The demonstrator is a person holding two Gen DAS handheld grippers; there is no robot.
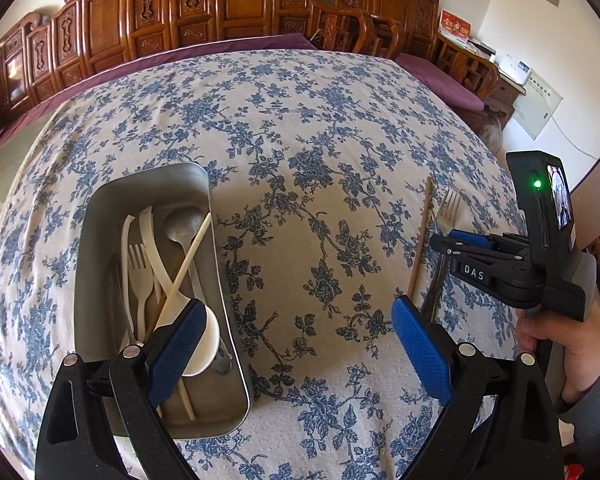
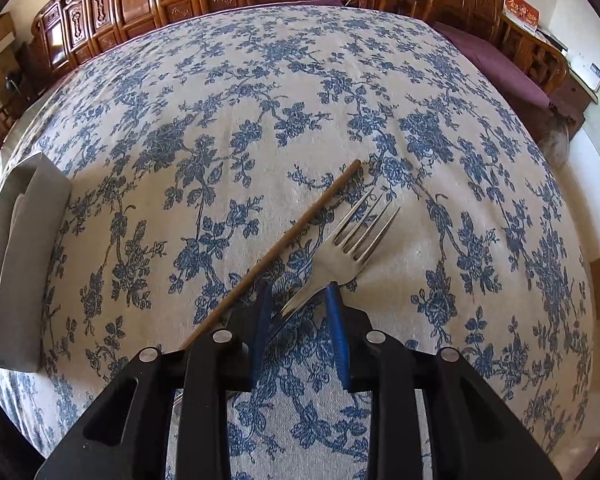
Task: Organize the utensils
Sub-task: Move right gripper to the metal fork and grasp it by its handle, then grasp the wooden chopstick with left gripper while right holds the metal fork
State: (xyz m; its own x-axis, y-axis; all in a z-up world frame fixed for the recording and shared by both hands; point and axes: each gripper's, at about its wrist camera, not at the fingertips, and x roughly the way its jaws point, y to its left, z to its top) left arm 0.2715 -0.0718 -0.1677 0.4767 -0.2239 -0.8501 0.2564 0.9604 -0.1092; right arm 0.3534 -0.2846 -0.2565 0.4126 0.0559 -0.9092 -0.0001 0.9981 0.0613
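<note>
Right tool [image 2: 298, 308] partly spread, blue pads either side of metal fork [image 2: 342, 248] neck, gap visible, fork flat on bench [image 2: 260, 92]. Brown chopstick [image 2: 288, 236] just beside fork. Left tool [image 1: 296, 344] spread wide, empty, over metal tray [image 1: 100, 240] holding utensils.

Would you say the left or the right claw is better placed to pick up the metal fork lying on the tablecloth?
Right. The right claw already straddles the metal fork, its neck between the pads. The left claw hangs open by the metal tray, away from it.
</note>
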